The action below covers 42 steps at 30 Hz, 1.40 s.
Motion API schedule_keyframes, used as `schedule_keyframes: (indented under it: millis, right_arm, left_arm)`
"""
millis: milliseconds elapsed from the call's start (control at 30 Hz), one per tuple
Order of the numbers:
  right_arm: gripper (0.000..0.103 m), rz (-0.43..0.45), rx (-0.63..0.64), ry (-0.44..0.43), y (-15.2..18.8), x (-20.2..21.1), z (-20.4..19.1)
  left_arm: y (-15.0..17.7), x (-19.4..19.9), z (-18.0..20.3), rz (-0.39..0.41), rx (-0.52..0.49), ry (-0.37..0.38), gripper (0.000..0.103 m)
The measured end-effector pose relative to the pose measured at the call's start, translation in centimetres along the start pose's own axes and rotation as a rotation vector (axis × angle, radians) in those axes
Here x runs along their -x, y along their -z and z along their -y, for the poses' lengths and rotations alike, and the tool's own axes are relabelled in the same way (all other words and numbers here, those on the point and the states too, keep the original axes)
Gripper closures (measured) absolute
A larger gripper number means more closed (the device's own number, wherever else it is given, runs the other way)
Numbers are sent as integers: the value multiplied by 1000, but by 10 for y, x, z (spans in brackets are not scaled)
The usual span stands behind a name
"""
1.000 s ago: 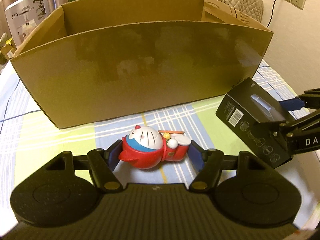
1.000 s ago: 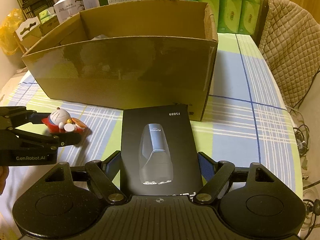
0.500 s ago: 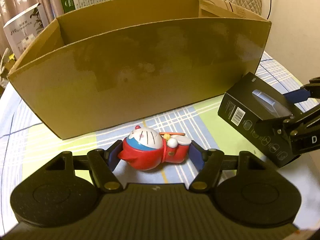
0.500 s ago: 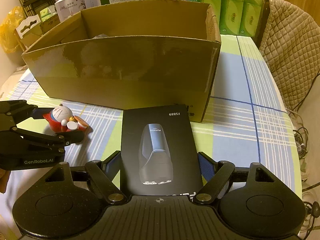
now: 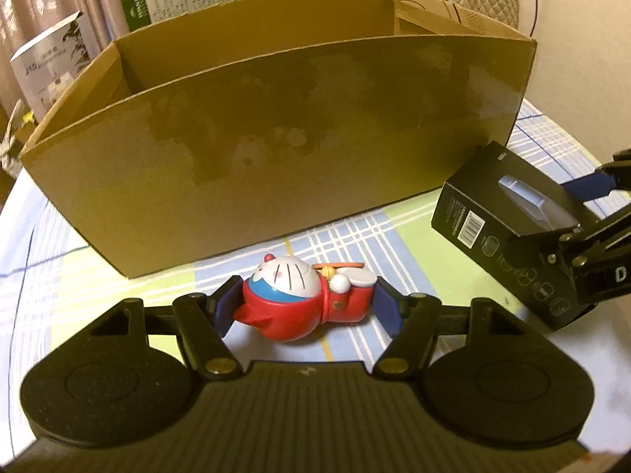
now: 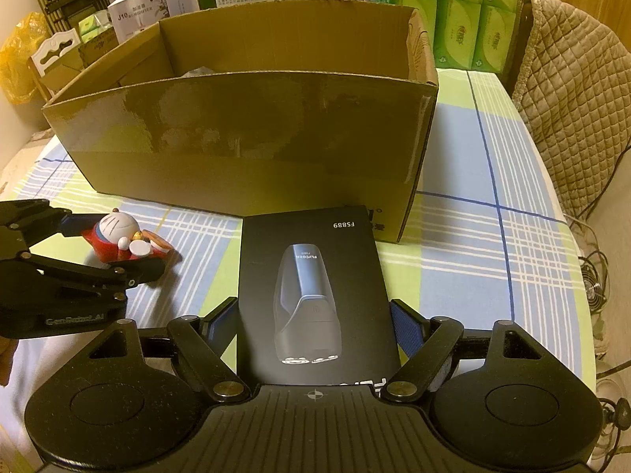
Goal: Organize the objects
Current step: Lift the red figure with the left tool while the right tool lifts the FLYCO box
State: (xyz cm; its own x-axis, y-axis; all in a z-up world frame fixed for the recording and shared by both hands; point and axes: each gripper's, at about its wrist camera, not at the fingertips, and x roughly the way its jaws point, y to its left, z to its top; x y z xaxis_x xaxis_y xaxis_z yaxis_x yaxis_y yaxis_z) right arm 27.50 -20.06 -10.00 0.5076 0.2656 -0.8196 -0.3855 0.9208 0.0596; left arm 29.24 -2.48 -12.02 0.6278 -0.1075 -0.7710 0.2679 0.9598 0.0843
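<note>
Only the right-wrist view shows green packs (image 6: 465,19) (upper right) behind the cardboard box (image 6: 252,126). The left tool (image 5: 305,307) grips the toy figure (image 5: 303,295), the right tool (image 6: 315,327) the black carton (image 6: 311,295), above a checked desk (image 6: 493,216).

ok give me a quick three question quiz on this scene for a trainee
1. True or false: the left gripper is closed on the cartoon cat figurine.
2. What does the right gripper hold? A) a green carton B) the black shaver box C) nothing
3. Fill in: both items are on the near side of the open ______ box, outside it.

Key: 1 true; 2 B; 3 cardboard
</note>
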Motion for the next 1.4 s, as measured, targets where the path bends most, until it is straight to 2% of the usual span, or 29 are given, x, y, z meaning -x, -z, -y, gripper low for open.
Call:
schedule_keyframes:
  millis: [233, 467, 633, 767, 1033, 1400]
  right_arm:
    - [26, 6, -9, -19, 1, 4, 0]
    - [26, 27, -31, -33, 1, 13, 2]
    - [26, 57, -75, -29, 9, 29, 0]
    - [26, 77, -98, -53, 21, 47, -11]
    - [26, 96, -100, -56, 40, 79, -31]
    - [26, 147, -79, -33, 43, 120, -46]
  left_arm:
    - [0, 12, -3, -10, 62, 35, 38]
    - [0, 27, 0, -5, 89, 27, 38]
    - [0, 41, -2, 3, 113, 21, 38]
    - [11, 57, -2, 11, 166, 37, 38]
    - [33, 93, 7, 20, 199, 40, 38]
    - [30, 144, 10, 82, 212, 23, 38]
